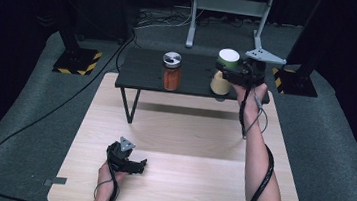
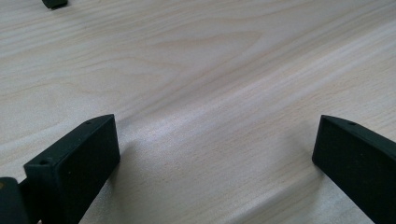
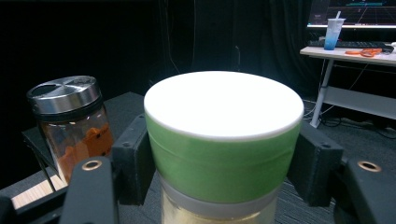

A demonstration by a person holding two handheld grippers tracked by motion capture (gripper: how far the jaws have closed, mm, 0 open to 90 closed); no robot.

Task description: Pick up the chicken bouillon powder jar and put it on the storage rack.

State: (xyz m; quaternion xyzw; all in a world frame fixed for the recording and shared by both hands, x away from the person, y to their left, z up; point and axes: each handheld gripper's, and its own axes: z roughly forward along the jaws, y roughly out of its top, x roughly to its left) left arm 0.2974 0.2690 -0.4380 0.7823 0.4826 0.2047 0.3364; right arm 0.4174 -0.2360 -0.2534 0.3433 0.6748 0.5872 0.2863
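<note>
high view, going left to right: left gripper (image 1: 132, 163) rests at six o'clock on the wooden table (image 1: 186, 146), jaws wide apart, holding nothing. orange jar (image 1: 171, 71) stands at twelve on the black shelf (image 1: 139, 69). right gripper (image 1: 229, 73) is clamped on the green-lidded jar (image 1: 226, 70) at one o'clock, upright, long axis vertical, lid up. best to grip squarely below the lid and keep it level.

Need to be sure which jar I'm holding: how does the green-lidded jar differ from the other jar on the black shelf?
The green-lidded jar has a white-topped green cap and pale contents; the metal-lidded jar has a silver shaker top and orange contents. The green-lidded jar sits between the right tool's jaws; the metal-lidded jar stands free. Both are upright on the black shelf.
</note>
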